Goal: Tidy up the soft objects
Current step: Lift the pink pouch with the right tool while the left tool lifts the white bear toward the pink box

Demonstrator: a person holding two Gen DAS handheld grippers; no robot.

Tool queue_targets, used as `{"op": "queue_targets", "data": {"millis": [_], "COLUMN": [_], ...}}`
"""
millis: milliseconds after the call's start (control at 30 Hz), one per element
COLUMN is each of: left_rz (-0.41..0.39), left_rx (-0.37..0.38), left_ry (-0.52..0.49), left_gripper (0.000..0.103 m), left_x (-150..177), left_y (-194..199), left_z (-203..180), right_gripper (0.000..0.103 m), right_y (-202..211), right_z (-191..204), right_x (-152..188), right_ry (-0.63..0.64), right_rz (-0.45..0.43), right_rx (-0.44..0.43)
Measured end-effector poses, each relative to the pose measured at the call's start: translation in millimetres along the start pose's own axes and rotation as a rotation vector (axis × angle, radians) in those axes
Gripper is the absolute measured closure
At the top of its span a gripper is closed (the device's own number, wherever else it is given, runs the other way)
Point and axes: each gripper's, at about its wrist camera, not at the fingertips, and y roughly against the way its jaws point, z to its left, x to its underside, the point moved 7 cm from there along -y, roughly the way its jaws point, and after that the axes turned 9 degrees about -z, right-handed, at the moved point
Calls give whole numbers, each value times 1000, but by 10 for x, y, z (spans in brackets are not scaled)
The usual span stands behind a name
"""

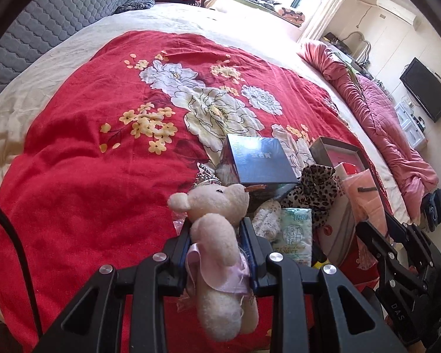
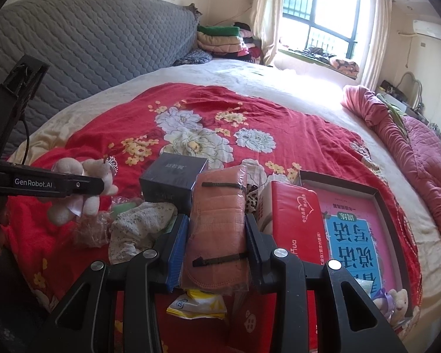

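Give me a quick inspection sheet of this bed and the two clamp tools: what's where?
Surface: red floral quilt over a cream bedspread.
Job's things: plush bear gripped by the left gripper; wrapped orange cloth pack gripped by the right gripper.
Clutter: dark box, red tissue pack, open box holding a book, leopard-print cloth.
Grippers: both shut on their loads.
Cables: black cable at left.
Surroundings: grey headboard, window, pink duvet.
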Motion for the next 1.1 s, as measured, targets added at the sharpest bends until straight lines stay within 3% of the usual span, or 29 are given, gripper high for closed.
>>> {"op": "queue_targets", "data": {"millis": [1100], "left_rz": [-82], "left_rx": [14], "left_ry": [-156], "left_gripper": [72], "left_x": [-25], "left_y": [507], "left_z": [-989], "right_gripper": [65], "right_y": [594], "right_z": [-453], "right_x": [-270], "right_ry": [-118], "right_rz": [-148], "right_rx": [30]}}
